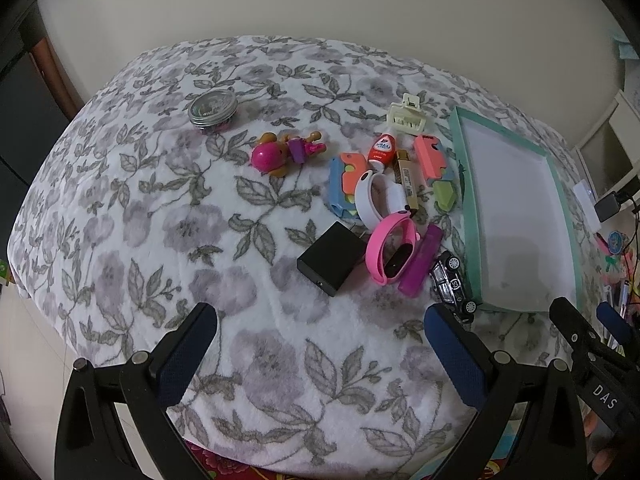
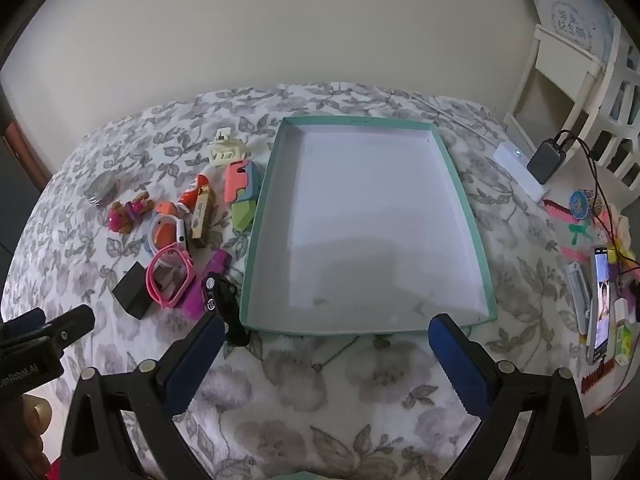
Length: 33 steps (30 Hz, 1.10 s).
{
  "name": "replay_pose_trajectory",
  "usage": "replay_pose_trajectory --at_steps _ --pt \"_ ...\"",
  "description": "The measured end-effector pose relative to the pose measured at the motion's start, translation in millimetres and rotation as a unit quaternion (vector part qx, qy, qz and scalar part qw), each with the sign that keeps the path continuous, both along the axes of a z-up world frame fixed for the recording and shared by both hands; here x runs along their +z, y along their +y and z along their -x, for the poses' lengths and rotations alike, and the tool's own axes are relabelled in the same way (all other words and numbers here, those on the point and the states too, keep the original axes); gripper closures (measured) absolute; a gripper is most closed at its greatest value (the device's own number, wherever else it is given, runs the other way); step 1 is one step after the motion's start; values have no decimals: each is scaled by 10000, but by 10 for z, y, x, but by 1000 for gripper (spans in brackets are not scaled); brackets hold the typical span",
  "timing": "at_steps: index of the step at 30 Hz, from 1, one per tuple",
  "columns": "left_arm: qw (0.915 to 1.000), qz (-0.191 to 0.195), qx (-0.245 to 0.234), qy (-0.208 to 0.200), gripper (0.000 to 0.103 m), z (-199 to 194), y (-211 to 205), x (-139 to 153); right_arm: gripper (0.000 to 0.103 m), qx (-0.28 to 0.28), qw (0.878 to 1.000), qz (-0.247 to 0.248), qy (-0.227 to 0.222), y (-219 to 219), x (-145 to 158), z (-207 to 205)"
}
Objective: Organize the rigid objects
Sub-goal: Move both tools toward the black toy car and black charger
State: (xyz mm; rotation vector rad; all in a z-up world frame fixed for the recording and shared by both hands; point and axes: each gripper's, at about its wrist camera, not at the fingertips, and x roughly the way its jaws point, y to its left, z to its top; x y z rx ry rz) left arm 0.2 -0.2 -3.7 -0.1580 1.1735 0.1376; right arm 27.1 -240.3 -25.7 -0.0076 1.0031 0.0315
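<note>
- The left gripper (image 1: 320, 320) is released: its two blue-padded fingers (image 1: 188, 356) stand wide apart at the bottom of the left wrist view, over the flowered blanket (image 1: 120, 220), and they grasp nothing.
- The right gripper (image 2: 326, 330) is released too, with fingers spread at the bottom of the right wrist view; they hold nothing, and the near edge of the tray is between them.
- The teal tray (image 2: 262, 184) with a white floor lies in the centre of the right wrist view; I see no object in it. In the left wrist view it is at the right side (image 1: 460, 160).
- The small objects lie in a loose group just left of the tray.
- A black toy car (image 1: 454, 282) touches the tray's near left corner, and a purple bar (image 1: 422, 260) lies beside it.
- A pink wristband (image 1: 390, 248) sits between the purple bar and a black charger block (image 1: 330, 258).
- Higher in the frame are a white wristband (image 1: 374, 196), a red-and-white small bottle (image 1: 380, 152), a brown stick-shaped item (image 1: 406, 176) and two colourful puzzle blocks (image 1: 344, 184).
- A cream hair claw (image 1: 406, 114) is the farthest of the group, near the tray's far left corner.
- A pink toy figure (image 1: 280, 152) lies apart on the left, and a round metal tin (image 1: 212, 110) is at the upper left.
</note>
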Motion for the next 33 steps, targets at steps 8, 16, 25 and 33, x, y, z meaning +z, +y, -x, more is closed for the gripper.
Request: replay_pose_trajectory --at_steps 8,16,25,33 --pt "10000 12 41 29 0 3 18 -15 0 12 10000 3 -13 -8 17 -23" --pt "10000 46 28 12 0 -3 22 -10 0 86 9999 -34 62 28 -32 -9" --pt "9998 -47 208 22 0 -128 75 -73 0 413 9989 -202 -12 179 -78 -72" --pt "9995 -58 324 19 0 -312 143 -237 12 1092 9931 -416 4 557 -166 -179"
